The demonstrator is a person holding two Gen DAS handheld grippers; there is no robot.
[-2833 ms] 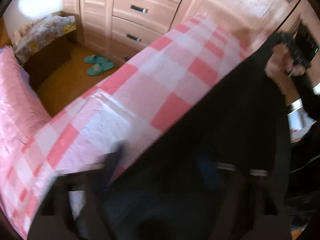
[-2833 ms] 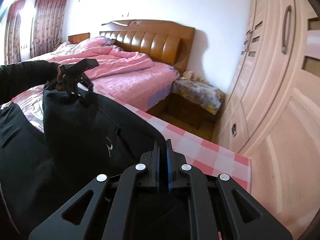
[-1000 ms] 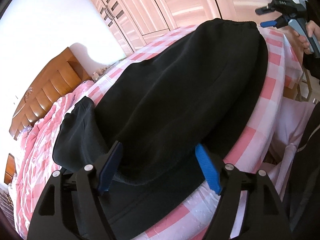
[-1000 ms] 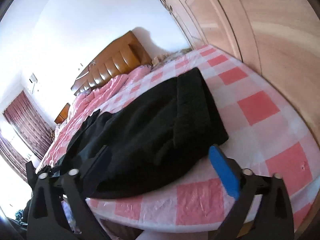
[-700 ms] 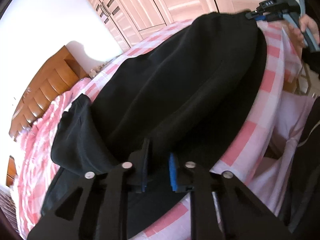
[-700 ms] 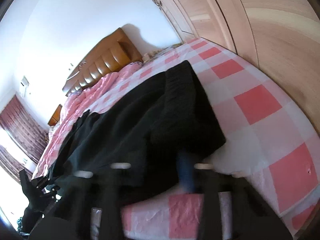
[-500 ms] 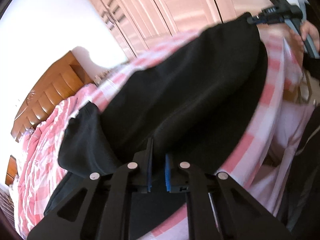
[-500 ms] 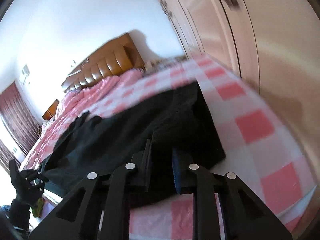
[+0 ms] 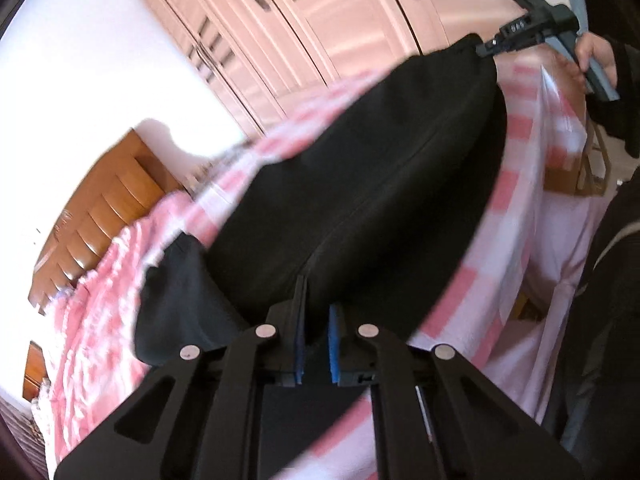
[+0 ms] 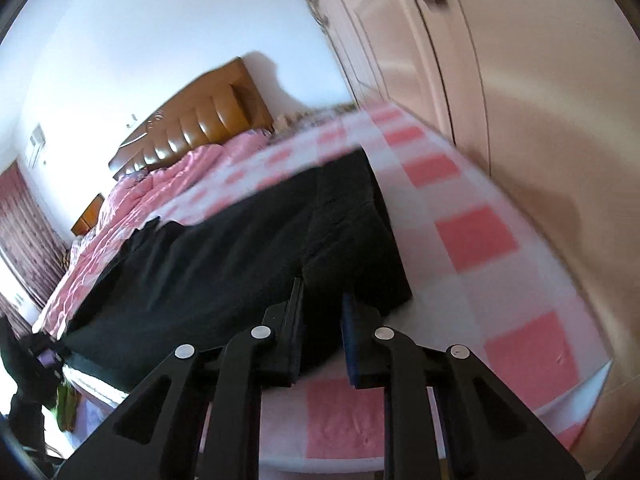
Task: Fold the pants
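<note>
Two grippers, left gripper (image 9: 316,334) and right gripper (image 10: 322,330), clamping black pants (image 9: 360,184), no legible writing

A pink-and-white checked cloth (image 10: 476,236) is covering the flat surface, and its edge is hanging down over the near side in the left wrist view. The black pants (image 10: 240,256) are lying directly on it, stretching lengthwise across the checks, with the thicker folded end toward the wardrobe side. Bare checked squares are showing beside that end. Whether the surface under the cloth is joining the bed is unclear.
</note>
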